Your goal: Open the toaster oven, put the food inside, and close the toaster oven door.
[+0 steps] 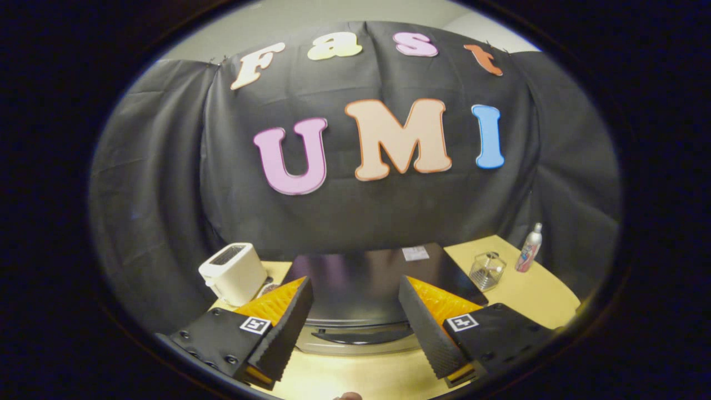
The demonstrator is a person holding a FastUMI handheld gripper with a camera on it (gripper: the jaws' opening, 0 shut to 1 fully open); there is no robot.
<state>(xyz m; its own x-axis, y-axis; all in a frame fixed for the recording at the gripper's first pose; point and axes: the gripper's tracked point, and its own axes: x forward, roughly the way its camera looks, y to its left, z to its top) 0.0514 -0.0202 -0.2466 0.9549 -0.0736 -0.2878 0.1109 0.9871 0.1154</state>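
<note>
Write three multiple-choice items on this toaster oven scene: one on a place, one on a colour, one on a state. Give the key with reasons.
1. Where does the glass jar stand?
A. on top of the toaster oven
B. on the table, between the toaster oven and the spray bottle
C. between the fingers

2. What colour is the toaster?
A. white
B. red
C. black

3. How is the gripper?
A. shut on the jar
B. shut on the door handle
C. open, holding nothing

Key: B, the jar sits on the tabletop between those two; A, its body is white; C, the fingers stand apart with the door handle in the gap.
</note>
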